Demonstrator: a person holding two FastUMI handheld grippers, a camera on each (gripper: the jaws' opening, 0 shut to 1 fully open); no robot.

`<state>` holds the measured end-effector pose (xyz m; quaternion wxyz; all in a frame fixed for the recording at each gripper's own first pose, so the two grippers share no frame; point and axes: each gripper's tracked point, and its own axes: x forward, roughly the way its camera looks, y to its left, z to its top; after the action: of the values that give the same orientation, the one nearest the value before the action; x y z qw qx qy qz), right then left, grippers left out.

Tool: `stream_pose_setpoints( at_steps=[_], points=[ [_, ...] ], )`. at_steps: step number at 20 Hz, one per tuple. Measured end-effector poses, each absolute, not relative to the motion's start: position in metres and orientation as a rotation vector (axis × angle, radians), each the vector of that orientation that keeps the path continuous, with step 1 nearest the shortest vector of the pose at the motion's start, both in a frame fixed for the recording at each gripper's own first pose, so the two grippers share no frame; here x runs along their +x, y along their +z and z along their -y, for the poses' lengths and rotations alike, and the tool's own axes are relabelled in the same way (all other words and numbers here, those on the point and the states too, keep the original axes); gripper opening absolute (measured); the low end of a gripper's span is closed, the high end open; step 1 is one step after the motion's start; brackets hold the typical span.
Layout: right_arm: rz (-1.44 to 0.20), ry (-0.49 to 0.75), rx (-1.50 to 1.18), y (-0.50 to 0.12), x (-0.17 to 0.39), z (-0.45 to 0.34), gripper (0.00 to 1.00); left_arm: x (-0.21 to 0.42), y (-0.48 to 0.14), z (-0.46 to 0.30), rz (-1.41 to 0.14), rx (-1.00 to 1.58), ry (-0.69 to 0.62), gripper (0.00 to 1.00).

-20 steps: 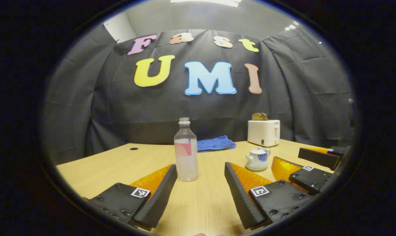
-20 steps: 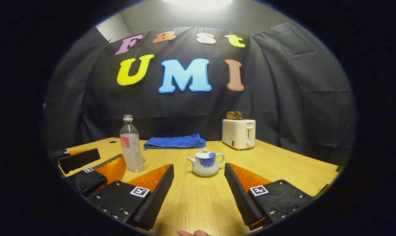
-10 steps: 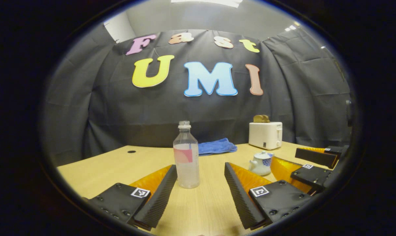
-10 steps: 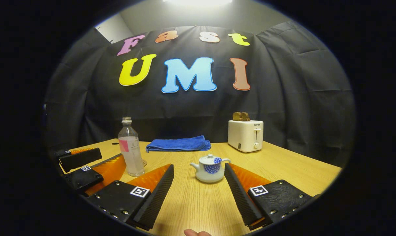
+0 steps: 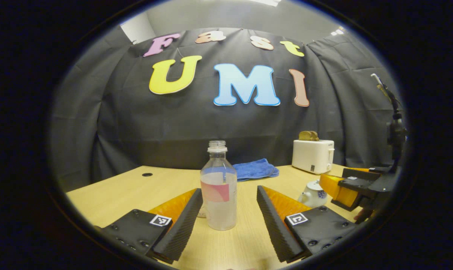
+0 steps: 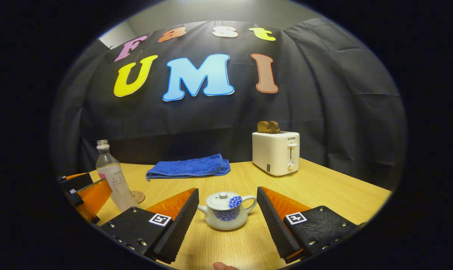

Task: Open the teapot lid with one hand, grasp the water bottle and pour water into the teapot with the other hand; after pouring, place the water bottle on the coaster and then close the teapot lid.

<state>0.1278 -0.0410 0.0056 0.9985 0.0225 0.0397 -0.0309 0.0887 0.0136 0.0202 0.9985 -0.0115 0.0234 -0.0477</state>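
Note:
A clear uncapped water bottle (image 5: 218, 191) with a pink label stands upright on the wooden table between the open fingers of my left gripper (image 5: 229, 221), untouched. In the right gripper view the bottle (image 6: 113, 180) stands at the left, with a small round coaster (image 6: 138, 196) just behind it. The white teapot (image 6: 224, 210) with a blue pattern sits lid on between the open fingers of my right gripper (image 6: 228, 221), apart from both. In the left gripper view the teapot (image 5: 313, 194) is partly hidden behind the right gripper (image 5: 352, 185).
A white toaster (image 6: 276, 152) with bread slices in it stands at the back right. A folded blue towel (image 6: 188, 168) lies at the back centre. The wooden table (image 6: 324, 187) has bare room at the right and a small hole (image 5: 147, 174) at the far left.
Both grippers have moved forward. The bottle now stands between the left fingers and the teapot between the right fingers. Both stay open.

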Motion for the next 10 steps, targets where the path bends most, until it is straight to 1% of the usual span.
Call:
stream_pose_setpoints(
  at_steps=[8, 9, 10],
  points=[
    [-0.138, -0.045, -0.004, -0.008, 0.161, 0.038, 0.94, 0.101, 0.022, -0.017, -0.064, -0.013, -0.099, 1.0],
    [-0.155, -0.034, 0.005, -0.012, 0.165, 0.036, 0.85, 0.099, 0.021, -0.017, -0.067, -0.016, -0.1, 1.0],
    [-0.162, -0.029, 0.025, -0.011, 0.165, 0.034, 0.82, 0.099, 0.022, -0.017, -0.068, -0.021, -0.102, 1.0]
  ],
)
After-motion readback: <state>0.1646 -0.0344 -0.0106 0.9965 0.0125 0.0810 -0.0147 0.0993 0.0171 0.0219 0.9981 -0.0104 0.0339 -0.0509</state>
